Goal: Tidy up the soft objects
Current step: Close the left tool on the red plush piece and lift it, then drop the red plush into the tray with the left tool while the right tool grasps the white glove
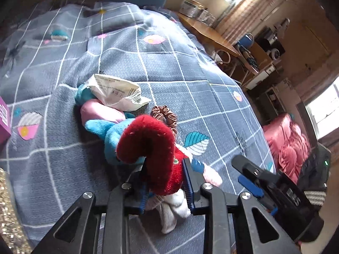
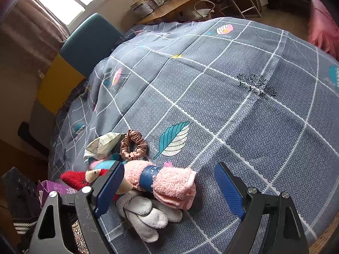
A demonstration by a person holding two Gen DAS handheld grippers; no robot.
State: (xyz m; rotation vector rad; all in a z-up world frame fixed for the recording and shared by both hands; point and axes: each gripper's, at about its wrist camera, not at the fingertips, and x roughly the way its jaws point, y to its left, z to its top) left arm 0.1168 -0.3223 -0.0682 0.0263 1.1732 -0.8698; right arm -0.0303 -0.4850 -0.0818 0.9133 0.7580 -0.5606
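The left gripper [image 1: 165,182] is clenched on a red sock [image 1: 152,148]. Its 2 blue pads squeeze the fuzzy sock from both sides, and the top of the sock curls over like a hook above them. No earlier picture is given, so only this grip can be told.

The right gripper [image 2: 169,192] is let go and wide apart. Nothing is pinched in it. A rolled pink towel [image 2: 169,182] with a blue band lies between its 2 fingers, close by the left finger [image 2: 110,188], but the pads do not press on it.

All the soft things sit in 1 pile on a bed with a grey checked blanket [image 2: 233,105] that has leaf pictures. A white glove [image 2: 146,213] lies just under the pink towel and touches it. A brown scrunchie [image 2: 133,144] lies behind the towel. A blue plush toy [image 1: 106,131] lies next to the red sock, with a pink soft thing [image 1: 99,112] touching it. A crumpled white packet [image 1: 116,93] rests on top of the pink thing and the toy.

A purple box [image 2: 55,187] sits at the edge of the bed, near the pile. A wooden table [image 1: 207,36] stands beside the bed.
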